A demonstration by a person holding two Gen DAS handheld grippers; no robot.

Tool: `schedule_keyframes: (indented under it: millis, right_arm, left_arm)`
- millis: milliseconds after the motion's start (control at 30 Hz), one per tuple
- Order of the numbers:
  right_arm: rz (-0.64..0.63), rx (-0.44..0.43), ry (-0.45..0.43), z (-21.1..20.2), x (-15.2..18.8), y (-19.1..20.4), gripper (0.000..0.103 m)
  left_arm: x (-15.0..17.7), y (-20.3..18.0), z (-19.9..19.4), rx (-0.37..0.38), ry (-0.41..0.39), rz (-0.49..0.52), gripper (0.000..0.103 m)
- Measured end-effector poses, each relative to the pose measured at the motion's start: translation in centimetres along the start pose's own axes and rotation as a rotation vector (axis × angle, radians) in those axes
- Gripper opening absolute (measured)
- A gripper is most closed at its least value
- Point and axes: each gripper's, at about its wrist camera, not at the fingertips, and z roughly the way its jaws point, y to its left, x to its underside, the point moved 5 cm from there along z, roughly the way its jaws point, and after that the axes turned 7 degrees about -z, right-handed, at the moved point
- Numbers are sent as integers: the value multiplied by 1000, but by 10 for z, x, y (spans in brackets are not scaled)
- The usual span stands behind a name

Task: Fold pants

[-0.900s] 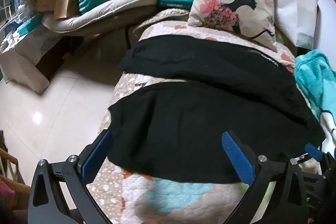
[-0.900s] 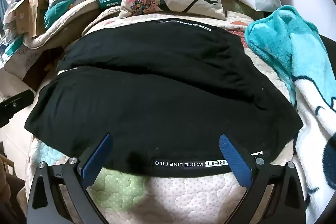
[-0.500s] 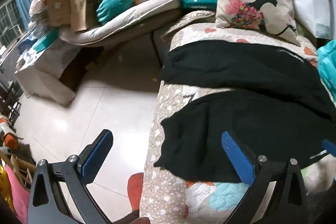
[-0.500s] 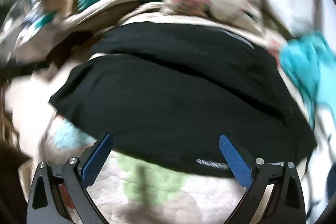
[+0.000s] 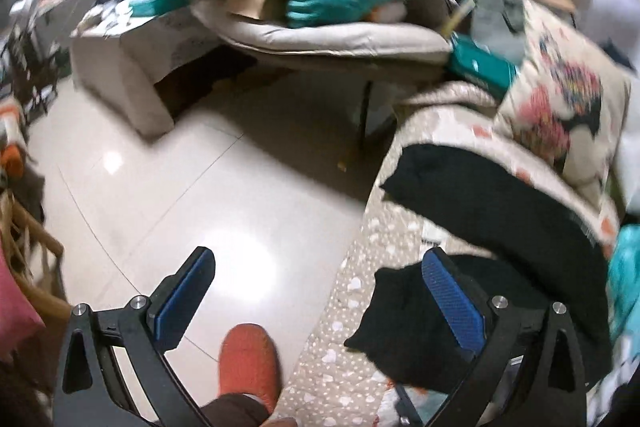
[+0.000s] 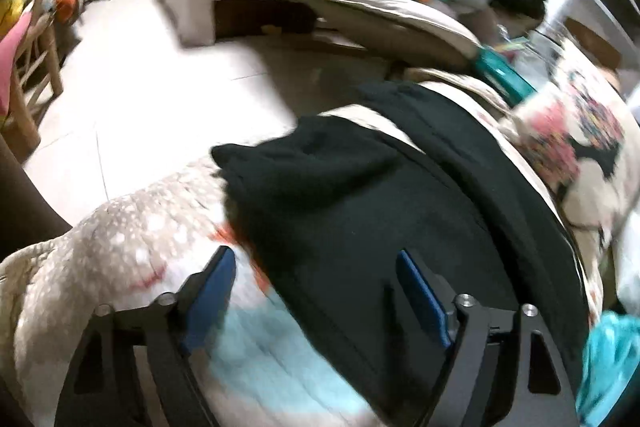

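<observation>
Black pants (image 6: 384, 199) lie spread over a patterned quilt (image 6: 120, 239) on a bed, two dark bands with a strip of quilt between them. In the left wrist view the pants (image 5: 500, 203) sit at the right. My left gripper (image 5: 316, 291) is open and empty, left of the bed over the floor, its right finger over the pants' near-left corner. My right gripper (image 6: 316, 291) is open and empty above the pants' near-left edge. The view is blurred.
A floral cushion (image 5: 560, 107) leans at the head of the bed. A teal blanket (image 6: 612, 367) lies at the right. A cluttered beige chair (image 5: 332, 35) and boxes stand beyond the white tiled floor (image 5: 200, 187). An orange slipper (image 5: 248, 359) shows below.
Both grippers have swung left toward the bed's left edge. The floor now fills much of the left wrist view. The pants have not moved; both grippers stay open.
</observation>
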Motion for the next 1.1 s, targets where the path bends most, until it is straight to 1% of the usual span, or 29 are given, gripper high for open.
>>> schedule_keyframes:
  millis: [33,67,100,133,167,200,333,433,567,667,800,867,900,933,967,1000,1033,1067,1100]
  right_arm:
    - [30,-51,0,4,-4,-2,45]
    - [68,-69,10,6,-7,-4,31]
    - [86,-64,13,7,-10,-6,17]
    - [101,-67,18,7,-11,-6,11]
    - [111,-72,24,7,-14,-9,7]
    - [120,-78,28,7,-16,-9,4]
    - [142,-133,20,-6,-20,-3,4]
    - [181,-219,6,-15,-21,9,4]
    - [224,-306,5,-19,-25,32,4]
    - [229,-333,16,-22,-21,52,4]
    - [258,-346,22,-27,-18,56,7]
    - [279,-350,12,-34,-20,42,8]
    - [290,-354,4,-41,-22,33,10]
    - [300,-355,-2,-52,-20,26,15]
    - [310,-344,-6,-62,-18,14,33]
    - [323,-319,-15,-72,-13,2,54]
    - [345,-281,-25,-83,-5,-13,61]
    - [382,-226,-28,-96,7,-34,66]
    - [422,-179,-16,-105,21,-54,66]
  left_arm:
    - [-3,3,-1,6,-3,-14,103]
    - [-5,5,-3,10,-10,-26,103]
    - [-6,7,-5,12,-18,-33,103]
    - [-7,8,-7,14,-25,-40,103]
    - [-7,9,-10,17,-34,-50,103]
    - [-8,10,-11,20,-40,-59,103]
    - [-13,21,-19,29,-73,-118,103]
    - [-16,25,-18,28,-84,-155,103]
    - [-14,26,-13,18,-79,-162,103]
    - [-12,24,-8,19,-66,-157,103]
    - [-10,20,-6,20,-65,-144,103]
    - [-8,16,-5,25,-66,-131,103]
    - [-6,13,-4,29,-62,-119,103]
    - [-4,11,-2,32,-56,-109,103]
    - [-1,6,0,39,-43,-91,103]
    - [3,1,1,49,-31,-73,103]
    - [7,-6,3,61,-19,-53,103]
    - [12,-14,4,73,-5,-27,103]
    - [17,-22,6,82,5,-1,103]
